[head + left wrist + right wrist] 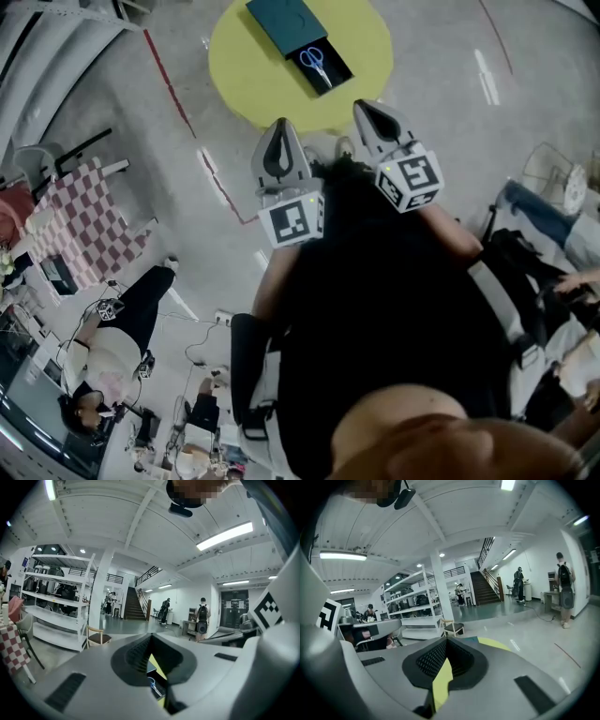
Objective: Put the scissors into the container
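Note:
Blue-handled scissors [316, 64] lie on a black tray that sticks out of a dark teal box [284, 23] on the round yellow table [253, 66]. Both grippers are held close to the person's body, short of the table and above the floor. My left gripper [281, 129] and my right gripper [367, 110] both point toward the table with jaws together and nothing between them. In the left gripper view the scissors [153, 685] show through the slit of the left gripper [151, 645]. The right gripper [446, 645] shows only a strip of the yellow table [440, 682].
A red tape line [174, 90] runs across the grey floor left of the table. A checkered-cloth table [86, 225] and a seated person [112, 342] are at the left. Another person's legs [548, 214] and a wire object [553, 173] are at the right.

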A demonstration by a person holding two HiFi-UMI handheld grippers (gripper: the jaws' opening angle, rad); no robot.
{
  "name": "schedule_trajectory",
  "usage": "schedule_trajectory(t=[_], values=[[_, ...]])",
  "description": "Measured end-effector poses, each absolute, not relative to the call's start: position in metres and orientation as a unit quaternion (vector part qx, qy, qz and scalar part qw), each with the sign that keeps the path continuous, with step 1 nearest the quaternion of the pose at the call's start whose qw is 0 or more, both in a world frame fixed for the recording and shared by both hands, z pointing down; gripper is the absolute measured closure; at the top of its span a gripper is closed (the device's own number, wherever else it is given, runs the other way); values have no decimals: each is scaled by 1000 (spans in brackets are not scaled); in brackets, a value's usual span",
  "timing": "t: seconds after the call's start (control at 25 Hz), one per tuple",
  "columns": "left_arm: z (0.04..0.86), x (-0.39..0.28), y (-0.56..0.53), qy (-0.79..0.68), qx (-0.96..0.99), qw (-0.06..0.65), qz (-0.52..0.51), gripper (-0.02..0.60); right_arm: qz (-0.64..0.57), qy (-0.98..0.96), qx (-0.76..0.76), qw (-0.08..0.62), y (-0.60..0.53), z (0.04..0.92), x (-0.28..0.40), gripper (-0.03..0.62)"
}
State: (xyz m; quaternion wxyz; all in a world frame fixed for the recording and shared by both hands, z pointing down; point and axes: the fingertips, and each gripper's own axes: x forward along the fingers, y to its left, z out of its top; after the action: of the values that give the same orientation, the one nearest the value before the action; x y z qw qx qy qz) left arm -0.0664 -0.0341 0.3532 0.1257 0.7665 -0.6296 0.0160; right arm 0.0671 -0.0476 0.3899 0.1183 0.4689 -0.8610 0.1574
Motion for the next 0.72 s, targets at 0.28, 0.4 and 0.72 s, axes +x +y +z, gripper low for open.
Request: schedule_trajectory(t=[0.28, 0.4, 0.72], values=[[348, -58, -34, -631, 767, 117, 16, 583, 157, -865, 465, 104, -44, 381, 75, 595], [348, -51, -29, -628, 769, 121, 19, 583, 152, -867, 463, 103, -40, 378, 77, 595], [346, -53, -19, -626, 771, 117, 17, 583, 151, -869, 461, 103, -28, 377, 74, 595]])
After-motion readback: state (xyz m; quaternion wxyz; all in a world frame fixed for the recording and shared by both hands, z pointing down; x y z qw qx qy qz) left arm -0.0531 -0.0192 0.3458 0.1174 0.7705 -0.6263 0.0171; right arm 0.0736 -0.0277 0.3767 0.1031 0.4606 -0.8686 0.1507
